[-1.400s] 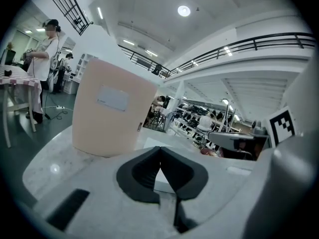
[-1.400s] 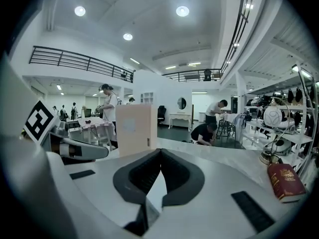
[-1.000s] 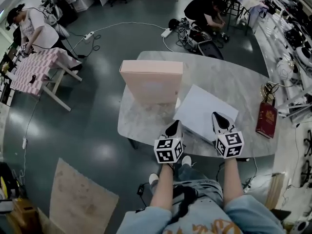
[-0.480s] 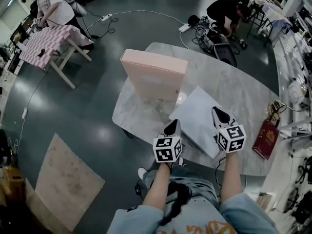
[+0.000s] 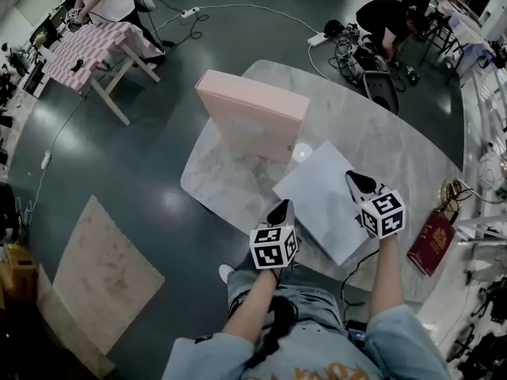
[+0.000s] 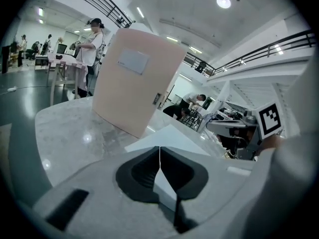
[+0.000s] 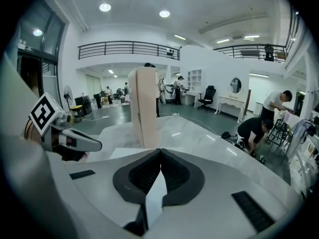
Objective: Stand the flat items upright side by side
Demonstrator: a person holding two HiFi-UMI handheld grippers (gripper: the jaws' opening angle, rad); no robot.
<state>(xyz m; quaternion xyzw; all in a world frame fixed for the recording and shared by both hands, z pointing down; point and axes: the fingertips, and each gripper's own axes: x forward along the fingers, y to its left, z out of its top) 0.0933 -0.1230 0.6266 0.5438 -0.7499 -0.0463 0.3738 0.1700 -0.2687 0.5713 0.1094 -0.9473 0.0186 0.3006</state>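
Flat white rectangular board [image 5: 325,196], lying between my tools: light, stiff, thin, I judge; pinch its near edge. Left tool [image 5: 283,205], right tool [image 5: 353,180]: pressed together, empty.

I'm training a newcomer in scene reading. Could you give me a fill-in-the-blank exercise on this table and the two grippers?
1. The pink box stands ____ on the marble table.
2. The white flat item lies ____ on the table, beside the box.
3. The jaws of the left gripper and of the right gripper are both ____.
Missing words: upright; flat; shut.
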